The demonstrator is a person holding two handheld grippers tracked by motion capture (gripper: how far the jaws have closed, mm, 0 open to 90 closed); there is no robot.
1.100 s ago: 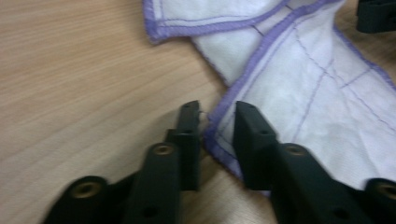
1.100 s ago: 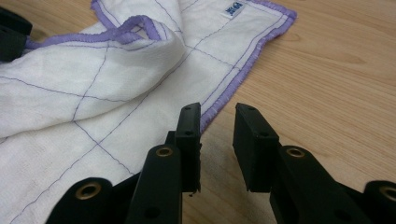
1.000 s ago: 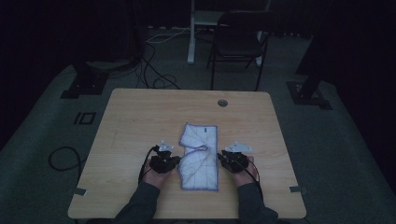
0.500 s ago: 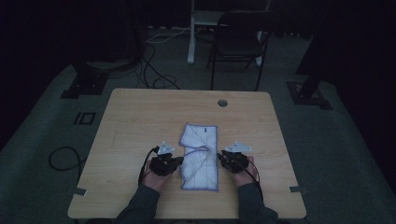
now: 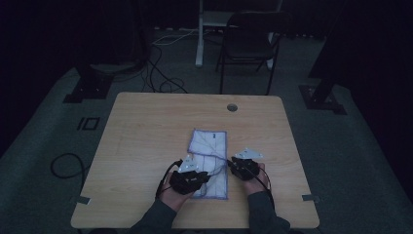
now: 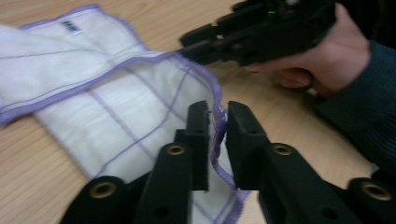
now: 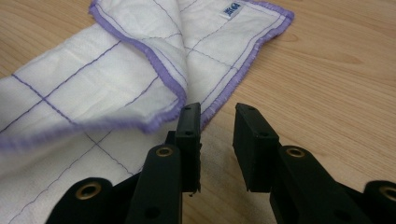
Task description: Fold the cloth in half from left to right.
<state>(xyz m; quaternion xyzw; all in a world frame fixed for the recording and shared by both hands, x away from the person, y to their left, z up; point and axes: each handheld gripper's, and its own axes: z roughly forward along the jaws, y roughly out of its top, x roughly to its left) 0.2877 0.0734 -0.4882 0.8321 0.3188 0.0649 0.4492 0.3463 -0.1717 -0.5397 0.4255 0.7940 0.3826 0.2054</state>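
Cloth [image 6: 116,107] hem between left gripper [image 6: 216,116] jaws (blurred)

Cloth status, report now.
Left gripper jaws just opened, cloth hem between them. Right gripper open beside the hem. Cloth partly folded on table. Nothing obstructing.

White cloth [image 7: 107,79] with purple stitched grid and purple hem, spread across a pale wooden tabletop [image 7: 336,79], one folded flap lying over the lower layer. Small blue label [image 7: 230,10] near the far corner. Right claw [image 7: 217,123] in the foreground, black jaws parted, left jaw at the folded hem's corner.
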